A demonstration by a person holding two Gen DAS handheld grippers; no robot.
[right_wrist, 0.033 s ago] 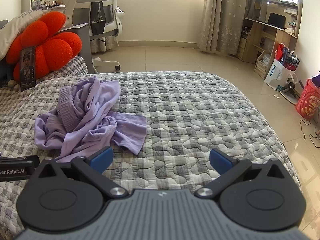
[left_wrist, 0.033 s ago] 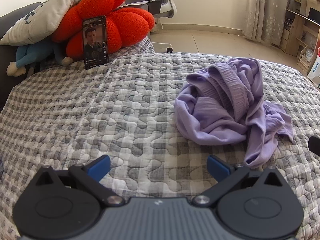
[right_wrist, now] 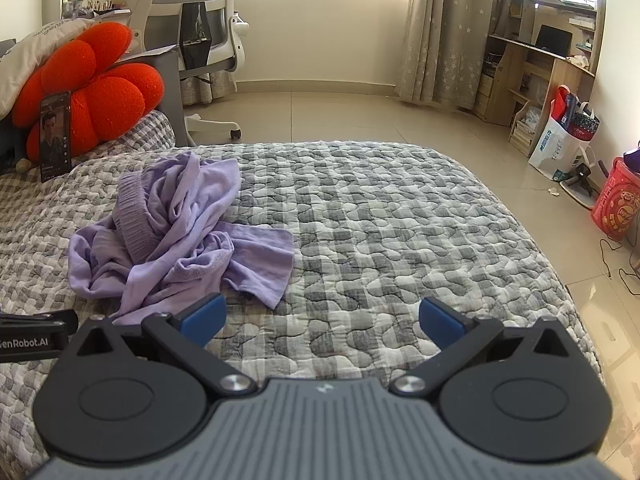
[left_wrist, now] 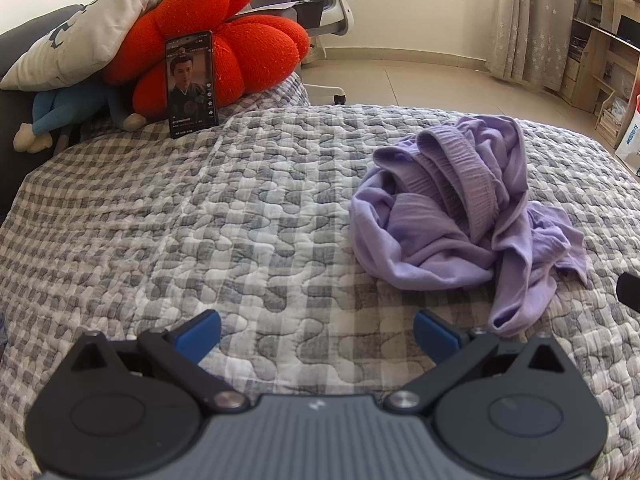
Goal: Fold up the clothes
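A home bedroom: a quilted checked bedspread (right_wrist: 400, 220), red flower cushion (left_wrist: 224, 48), starred curtains (right_wrist: 444, 40) and wooden desk (right_wrist: 540, 64).

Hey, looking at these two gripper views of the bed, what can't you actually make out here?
- Purple garment: bunched in both views; its own folds hide what kind it is and its underside.
- Phone: caption text too small in the left view.
- Blue plush toy: mostly under the pillow.
- Right gripper: only a dark tip at the left view's right edge.
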